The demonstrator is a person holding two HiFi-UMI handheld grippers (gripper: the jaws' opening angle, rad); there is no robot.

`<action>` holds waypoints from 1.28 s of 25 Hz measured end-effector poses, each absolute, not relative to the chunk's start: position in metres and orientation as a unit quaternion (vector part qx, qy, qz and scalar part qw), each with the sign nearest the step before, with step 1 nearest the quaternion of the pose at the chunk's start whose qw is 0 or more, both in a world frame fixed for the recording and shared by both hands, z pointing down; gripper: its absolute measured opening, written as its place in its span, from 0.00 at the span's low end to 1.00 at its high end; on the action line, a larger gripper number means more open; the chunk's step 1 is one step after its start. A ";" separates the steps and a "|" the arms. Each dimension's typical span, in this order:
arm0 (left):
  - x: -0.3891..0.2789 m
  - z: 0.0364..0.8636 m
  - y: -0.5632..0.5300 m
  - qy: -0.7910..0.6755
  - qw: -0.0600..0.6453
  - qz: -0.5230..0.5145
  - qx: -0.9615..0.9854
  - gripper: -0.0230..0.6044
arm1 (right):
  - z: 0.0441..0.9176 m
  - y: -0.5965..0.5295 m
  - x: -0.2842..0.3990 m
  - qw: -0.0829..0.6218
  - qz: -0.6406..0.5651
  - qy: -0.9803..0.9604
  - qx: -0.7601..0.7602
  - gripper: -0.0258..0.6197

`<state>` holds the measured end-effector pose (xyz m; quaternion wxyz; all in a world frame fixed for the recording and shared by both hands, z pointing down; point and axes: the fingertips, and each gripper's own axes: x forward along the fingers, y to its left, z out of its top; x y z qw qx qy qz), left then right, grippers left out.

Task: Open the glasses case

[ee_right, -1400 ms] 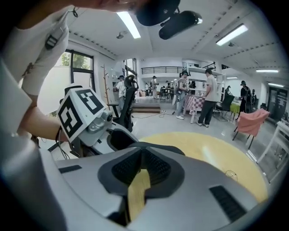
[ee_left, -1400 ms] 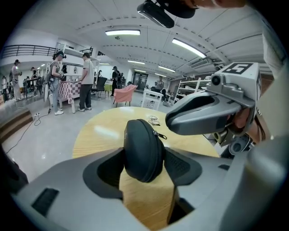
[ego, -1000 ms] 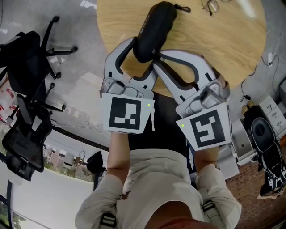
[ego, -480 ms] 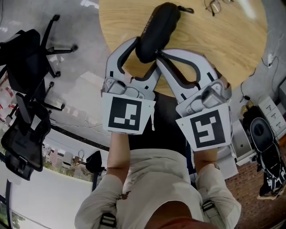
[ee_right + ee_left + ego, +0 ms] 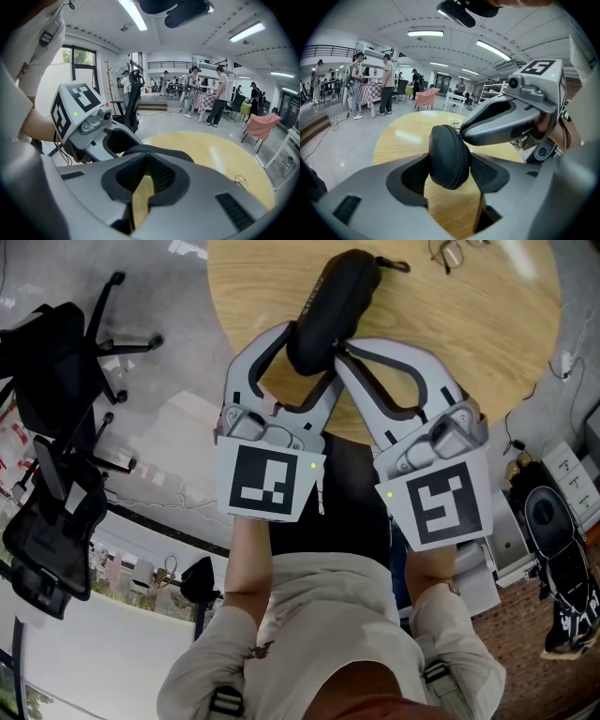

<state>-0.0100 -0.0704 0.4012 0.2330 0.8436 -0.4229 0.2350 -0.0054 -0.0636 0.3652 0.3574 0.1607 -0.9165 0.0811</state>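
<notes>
A black zipped glasses case lies on the round wooden table, its near end toward me. My left gripper is shut on that near end; in the left gripper view both pads press the sides of the case. My right gripper comes in from the right and meets the case's side seam. Its jaws have just been closing, and in the right gripper view the right gripper has its tips together on a small tab, apparently the zipper pull. The case's black rim shows just beyond them.
A pair of eyeglasses lies on the table's far side. Black office chairs stand on the floor to the left, equipment and cables to the right. The table's near edge is under both grippers. People stand far off in the hall.
The right gripper's jaws have drawn together at the case's side. Both grippers and the case sit almost where they were.
</notes>
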 end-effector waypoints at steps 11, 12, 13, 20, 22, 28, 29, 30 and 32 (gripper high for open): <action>-0.009 0.408 -0.063 -0.417 0.226 0.236 0.848 0.50 | 0.372 -0.068 -0.001 0.357 0.094 -0.914 0.166 0.10; -0.009 0.408 -0.063 -0.417 0.225 0.237 0.848 0.50 | 0.372 -0.068 0.000 0.357 0.094 -0.914 0.166 0.10; -0.009 0.408 -0.062 -0.416 0.225 0.237 0.848 0.50 | 0.373 -0.069 0.000 0.357 0.094 -0.914 0.166 0.10; -0.011 0.413 -0.057 -0.417 0.222 0.232 0.850 0.50 | 0.376 -0.073 0.000 0.355 0.096 -0.913 0.174 0.10; -0.011 0.414 -0.055 -0.417 0.220 0.233 0.851 0.50 | 0.376 -0.074 0.001 0.356 0.095 -0.912 0.177 0.10; -0.009 0.420 -0.055 -0.419 0.214 0.232 0.851 0.50 | 0.382 -0.082 0.005 0.355 0.096 -0.911 0.187 0.10; -0.010 0.421 -0.055 -0.419 0.214 0.231 0.851 0.50 | 0.383 -0.084 0.004 0.353 0.097 -0.911 0.190 0.10; -0.011 0.422 -0.055 -0.420 0.215 0.230 0.851 0.50 | 0.383 -0.085 0.004 0.352 0.098 -0.911 0.193 0.10; -0.012 0.423 -0.055 -0.422 0.216 0.226 0.851 0.50 | 0.384 -0.088 0.003 0.347 0.101 -0.911 0.198 0.10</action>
